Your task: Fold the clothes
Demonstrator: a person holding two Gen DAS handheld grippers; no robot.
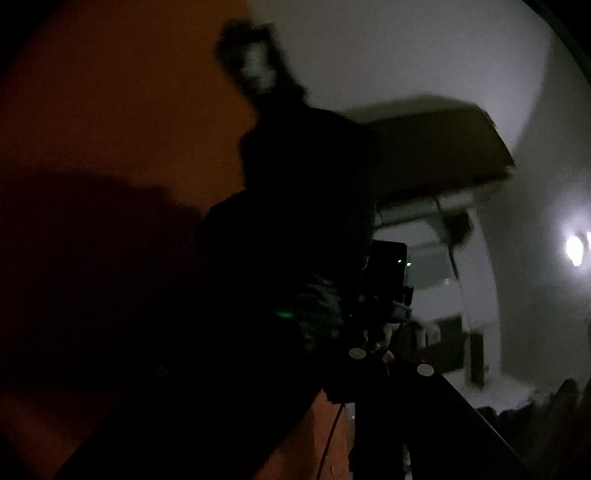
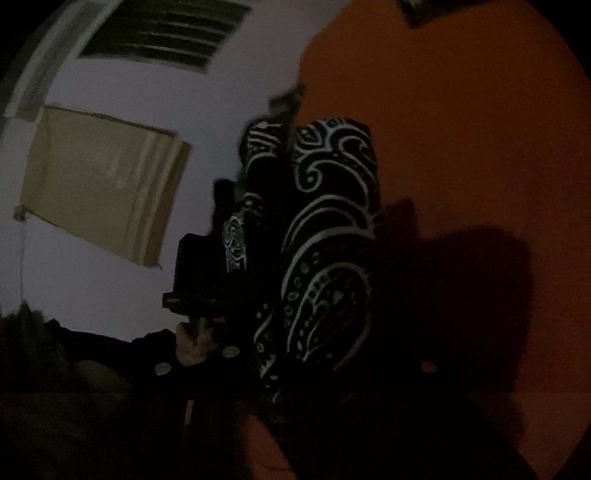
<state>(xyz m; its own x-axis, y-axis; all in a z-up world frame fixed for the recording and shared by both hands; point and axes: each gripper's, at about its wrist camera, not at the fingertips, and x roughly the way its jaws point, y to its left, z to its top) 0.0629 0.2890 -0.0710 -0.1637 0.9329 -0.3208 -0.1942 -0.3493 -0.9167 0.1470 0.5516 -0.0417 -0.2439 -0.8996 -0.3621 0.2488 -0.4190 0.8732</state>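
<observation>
The scene is very dark. In the right wrist view a black garment with white swirl print [image 2: 328,236] hangs in the air against an orange wall. Its lower end runs down into my right gripper [image 2: 280,402], which looks shut on it. A hand [image 2: 192,343] holds the left gripper's body [image 2: 195,273] just left of the cloth. In the left wrist view my left gripper [image 1: 388,373] is a black outline at the bottom, and its jaws cannot be made out. Dark patterned cloth [image 1: 317,314] lies just to their left, beside the right gripper's body [image 1: 388,273].
A person in dark clothing [image 1: 306,166] stands close in front of the left camera. Behind are an orange wall [image 2: 461,110], a white wall with a tan blind [image 2: 103,184], a vent [image 2: 166,33] and a bright lamp [image 1: 574,251].
</observation>
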